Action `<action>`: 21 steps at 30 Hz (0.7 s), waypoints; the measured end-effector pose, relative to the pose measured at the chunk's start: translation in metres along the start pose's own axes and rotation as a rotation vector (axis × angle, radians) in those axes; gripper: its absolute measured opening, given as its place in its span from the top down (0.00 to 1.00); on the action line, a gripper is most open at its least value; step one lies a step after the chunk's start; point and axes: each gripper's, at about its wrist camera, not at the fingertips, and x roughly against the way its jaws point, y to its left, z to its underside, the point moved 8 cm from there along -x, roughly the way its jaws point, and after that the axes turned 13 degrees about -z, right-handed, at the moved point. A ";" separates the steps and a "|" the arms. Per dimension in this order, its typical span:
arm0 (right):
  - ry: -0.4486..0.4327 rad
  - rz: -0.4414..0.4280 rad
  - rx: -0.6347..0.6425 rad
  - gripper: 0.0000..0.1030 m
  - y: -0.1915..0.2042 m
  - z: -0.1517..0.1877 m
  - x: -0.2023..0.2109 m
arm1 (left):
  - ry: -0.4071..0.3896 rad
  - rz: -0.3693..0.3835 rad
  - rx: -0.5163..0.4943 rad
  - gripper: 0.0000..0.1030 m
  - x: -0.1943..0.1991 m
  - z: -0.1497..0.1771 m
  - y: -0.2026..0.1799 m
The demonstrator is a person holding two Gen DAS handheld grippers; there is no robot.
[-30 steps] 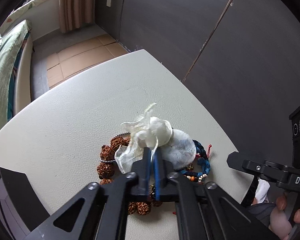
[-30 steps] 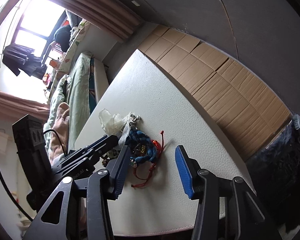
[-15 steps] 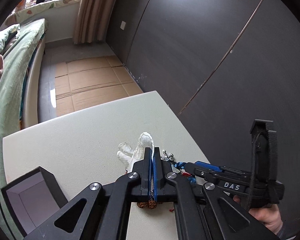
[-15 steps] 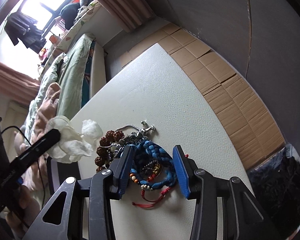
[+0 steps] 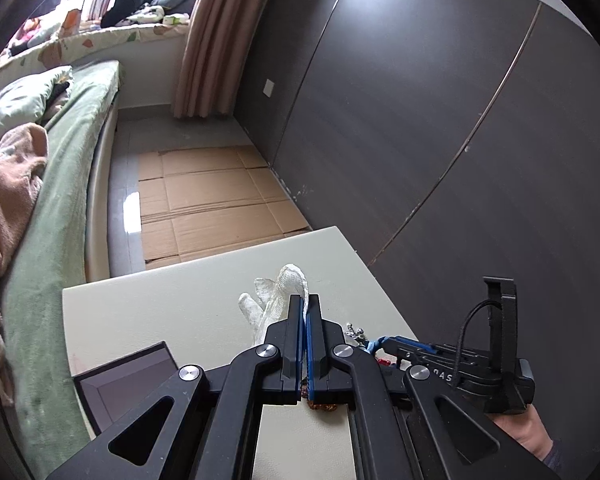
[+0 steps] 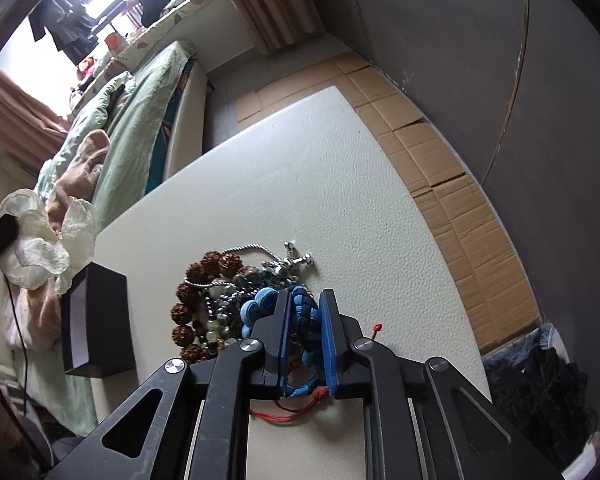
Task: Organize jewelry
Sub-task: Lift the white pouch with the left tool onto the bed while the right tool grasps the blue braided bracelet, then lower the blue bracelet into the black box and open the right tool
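Observation:
My left gripper [image 5: 304, 300] is shut on a white gauze pouch [image 5: 278, 300] and holds it above the table; the pouch also shows at the left of the right wrist view [image 6: 40, 240]. My right gripper [image 6: 305, 296] is shut on a blue braided bracelet [image 6: 304, 314] in a jewelry pile on the white table [image 6: 320, 168]. The pile holds a brown seed-bead bracelet [image 6: 196, 276], a silver chain with charms [image 6: 284, 262], glass beads and a red cord [image 6: 296, 410]. The right gripper also shows in the left wrist view [image 5: 404, 346].
An open black box [image 6: 96, 320] stands on the table left of the pile; it also shows in the left wrist view [image 5: 128, 380]. A bed with green bedding [image 5: 52, 184] runs along the table's left side. Cardboard [image 6: 440, 152] covers the floor beyond the table's right edge.
My left gripper has lifted the pouch up off the pile and away to the left. My right gripper has moved down onto the pile and closed on the blue bracelet.

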 end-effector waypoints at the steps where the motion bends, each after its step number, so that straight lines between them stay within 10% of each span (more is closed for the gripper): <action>1: -0.017 -0.020 -0.002 0.85 0.005 -0.001 0.005 | -0.010 -0.006 0.002 1.00 0.005 -0.001 0.003; 21: -0.099 -0.342 0.148 0.86 0.160 -0.010 0.004 | -0.019 -0.179 0.066 0.99 0.032 0.028 0.092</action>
